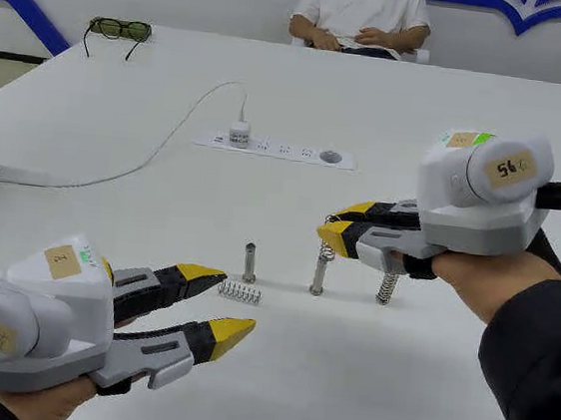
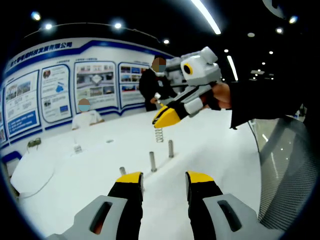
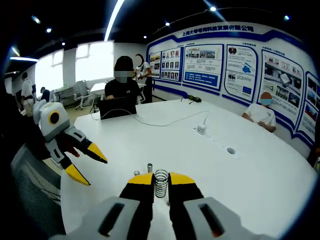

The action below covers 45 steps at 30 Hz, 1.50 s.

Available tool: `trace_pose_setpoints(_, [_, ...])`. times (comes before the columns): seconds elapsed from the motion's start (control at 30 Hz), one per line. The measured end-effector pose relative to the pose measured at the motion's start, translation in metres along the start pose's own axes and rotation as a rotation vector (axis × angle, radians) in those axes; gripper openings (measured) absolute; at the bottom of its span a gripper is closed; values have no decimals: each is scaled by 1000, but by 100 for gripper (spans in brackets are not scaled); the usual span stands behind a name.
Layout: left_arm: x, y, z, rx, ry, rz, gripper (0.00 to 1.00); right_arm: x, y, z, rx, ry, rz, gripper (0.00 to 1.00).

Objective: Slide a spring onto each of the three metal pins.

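Fitting the second spring, by the look of the bench. Pinching a spring (image 3: pixel 161 187) by its upper coils in the right gripper (image 3: pixel 161 177), with the jaws pressed onto it from both sides. Holding it upright over the middle pin (image 1: pixel 320 277), lower end at or just above the pin's top; cannot tell from the head view whether threaded yet. Seems done already on the right pin (image 1: pixel 387 286), with coils wrapped round it. Leaves the left pin (image 1: pixel 250 262) bare, with a loose spring (image 1: pixel 240 292) lying flat on the white table (image 1: pixel 423 385) just in front of it. Hovering the left gripper (image 1: pixel 233 302) low beside that loose spring, with jaws spread wide and nothing between them.

Calls next, probably, for lining the coil's bore up with the pin, lowering straight, then parting the jaws to let it drop. Risks catching a coil on the pin's edge if tilted. After that, presumably, fetching the loose spring for the bare pin.

Reads "15", handwritten, on a tan sticker (image 1: pixel 511 169) at the right gripper's rear. Bears marks on the left gripper's paper tags (image 1: pixel 62 260) too, not legible. Shows Chinese lettering on blue-headed wall boards (image 3: pixel 210 52) in the right gripper view, too small to read surely. No brand legible on the power strip (image 1: pixel 272 149).
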<state>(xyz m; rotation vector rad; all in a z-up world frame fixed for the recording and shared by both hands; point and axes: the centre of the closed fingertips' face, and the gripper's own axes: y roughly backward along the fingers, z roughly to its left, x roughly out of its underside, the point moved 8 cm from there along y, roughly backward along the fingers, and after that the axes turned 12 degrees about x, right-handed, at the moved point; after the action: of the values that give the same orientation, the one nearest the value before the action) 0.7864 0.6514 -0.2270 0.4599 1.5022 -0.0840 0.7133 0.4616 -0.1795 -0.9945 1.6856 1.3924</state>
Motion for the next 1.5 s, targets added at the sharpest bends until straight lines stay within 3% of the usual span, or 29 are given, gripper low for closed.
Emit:
trace_pose_setpoints(1.03, [5,1,1,-13,21,2,34,24,-31,-12,29,-65,13,12])
trace_pose_setpoints(1.5, [6,3,2,-16,21,6,34,28,-35,-14,30,-68,17,12])
